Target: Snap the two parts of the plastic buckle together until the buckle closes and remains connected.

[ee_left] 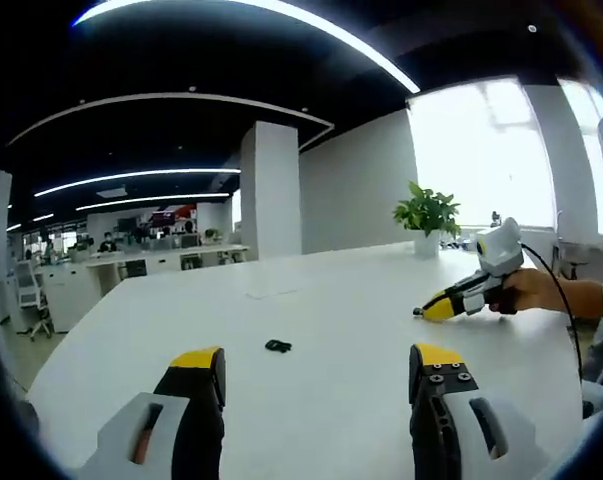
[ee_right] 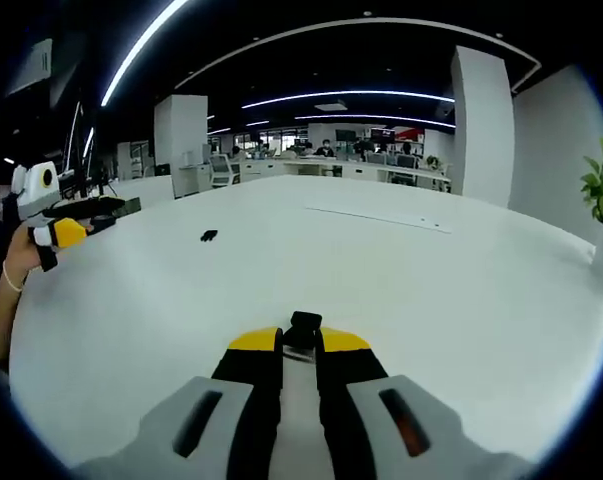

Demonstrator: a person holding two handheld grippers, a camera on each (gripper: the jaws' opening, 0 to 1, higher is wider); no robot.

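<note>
One buckle half in my right gripper, the other still lying out on the table.

Nearest, my right gripper (ee_right: pixel 301 345) has its jaws pressed together on a small black buckle part (ee_right: pixel 303 329) at the tips. My left gripper (ee_left: pixel 319 362) is spread wide and empty, low over the white table (ee_left: pixel 361 300). Farther out lies the second buckle part (ee_left: pixel 278 346), well apart from both. I judge the next move is picking it up with the left, then lining the halves up to snap.
</note>
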